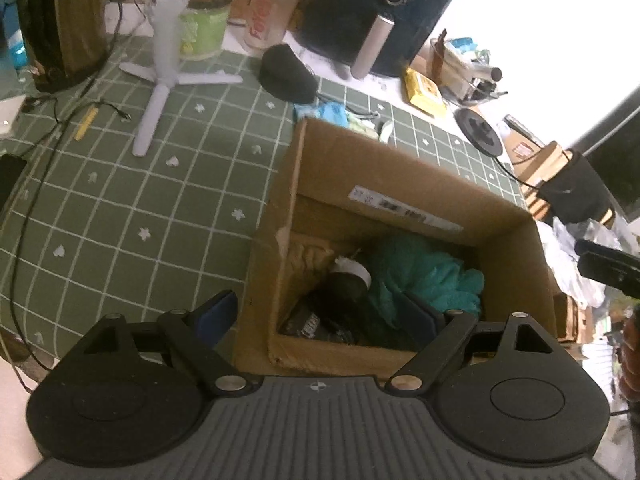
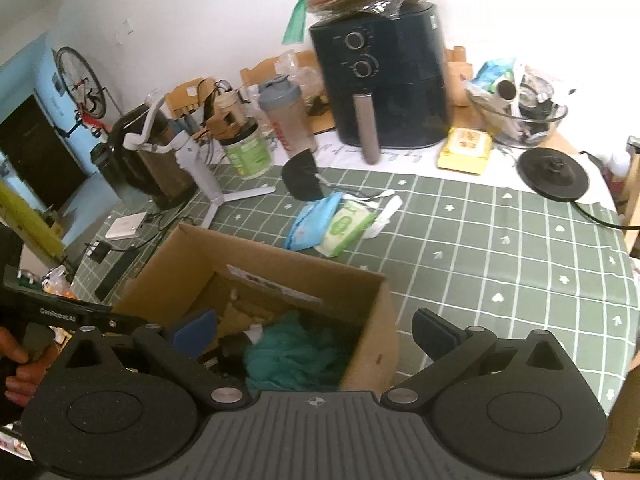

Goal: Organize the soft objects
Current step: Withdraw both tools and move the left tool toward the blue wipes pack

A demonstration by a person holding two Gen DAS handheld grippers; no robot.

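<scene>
Both your claws hang released and empty: the left gripper (image 1: 322, 314) and right gripper (image 2: 314, 330) straddle the open brown cardboard box (image 2: 376, 312), where the fluffy teal cloth (image 1: 424, 276) lies beside a dark garment (image 1: 340, 308).

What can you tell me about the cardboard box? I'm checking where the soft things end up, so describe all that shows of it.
The brown corrugated cardboard box stands upright and open-topped on the green grid-patterned tablecloth. A white shipping label is stuck on an inner wall, and its edges look worn. Inside lie a teal fluffy cloth and dark items, one with a white band. Both tongs, left and right, hover open above it, each with one finger over the opening and one outside, touching nothing.
</scene>
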